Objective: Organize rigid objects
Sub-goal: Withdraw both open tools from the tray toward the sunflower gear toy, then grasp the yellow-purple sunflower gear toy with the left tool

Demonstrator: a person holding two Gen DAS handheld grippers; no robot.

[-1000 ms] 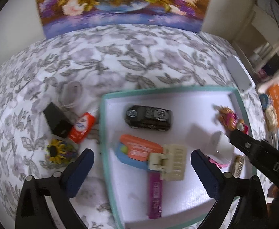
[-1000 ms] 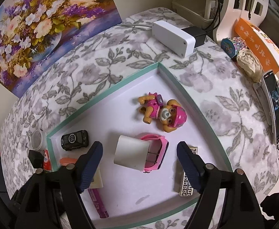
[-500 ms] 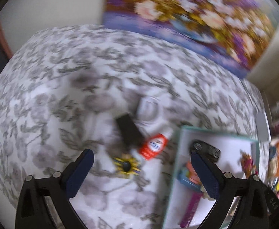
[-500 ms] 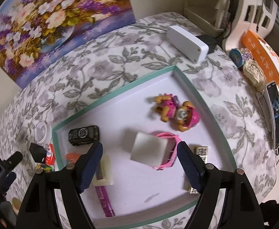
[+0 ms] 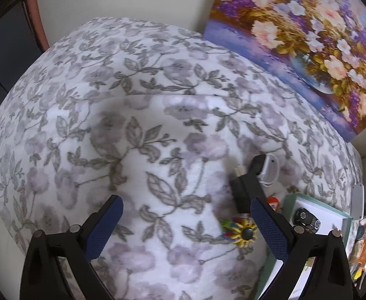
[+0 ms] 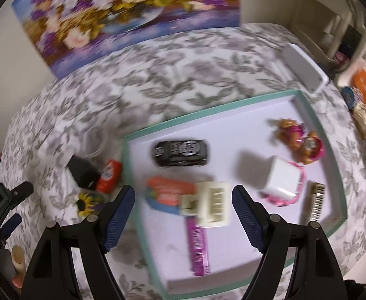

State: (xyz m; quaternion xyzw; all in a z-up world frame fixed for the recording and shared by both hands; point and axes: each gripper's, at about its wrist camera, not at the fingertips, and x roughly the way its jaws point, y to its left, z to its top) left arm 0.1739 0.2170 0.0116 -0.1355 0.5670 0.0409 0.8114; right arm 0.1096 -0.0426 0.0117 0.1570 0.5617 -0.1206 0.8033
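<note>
The sunflower clip [image 5: 243, 231] lies on the floral cloth [image 5: 137, 130] just outside the left edge of the teal-rimmed tray [image 6: 315, 125], beside the black adapter [image 5: 240, 195] and the red-capped tube [image 5: 274, 202]. A second ago my left gripper [image 5: 186, 226] looked down into the tray; it has since swung out over open cloth, so the clip now sits just inside my right-hand finger and the tray has slid to the right edge of that view. My left jaws are spread wide, holding nothing. My right gripper [image 6: 183, 216] has shifted left along the tray: its spread, empty jaws now frame the cream comb [image 6: 213, 205] and purple stick [image 6: 198, 245], with the black toy car [image 6: 180, 153] beyond them. The white cube [image 6: 281, 176], pink toy [image 6: 305, 143] and patterned strip [image 6: 316, 201] lie toward the tray's right side.
</note>
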